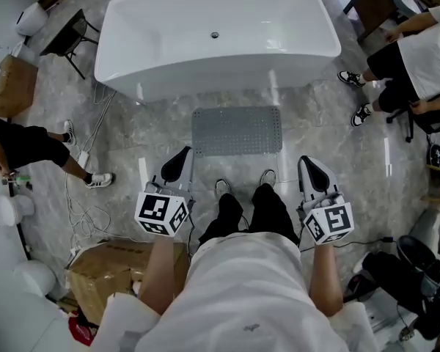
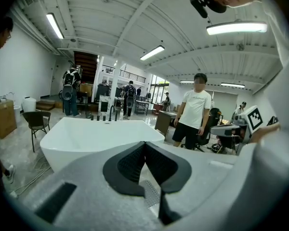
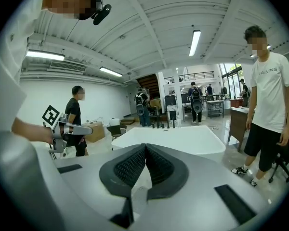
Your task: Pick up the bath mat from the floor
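Observation:
A grey, dimpled bath mat (image 1: pixel 237 130) lies flat on the marble floor just in front of the white bathtub (image 1: pixel 132 42). The person's shoes stand at its near edge. My left gripper (image 1: pixel 178 161) hovers off the mat's near left corner, shut with nothing in it. My right gripper (image 1: pixel 312 169) is held off the mat's near right corner, also shut and empty. In the left gripper view a strip of the mat (image 2: pixel 151 193) shows below the shut left gripper (image 2: pixel 145 145), with the bathtub (image 2: pixel 86 138) beyond. The right gripper view shows the right gripper (image 3: pixel 145 148) shut, the bathtub (image 3: pixel 173 139) ahead.
A cardboard box (image 1: pixel 117 273) sits on the floor at my left. One person (image 1: pixel 29 145) stands at the left among floor cables (image 1: pixel 88 204); another (image 1: pixel 418 57) sits at the right. A black chair (image 1: pixel 70 35) stands by the tub's left end.

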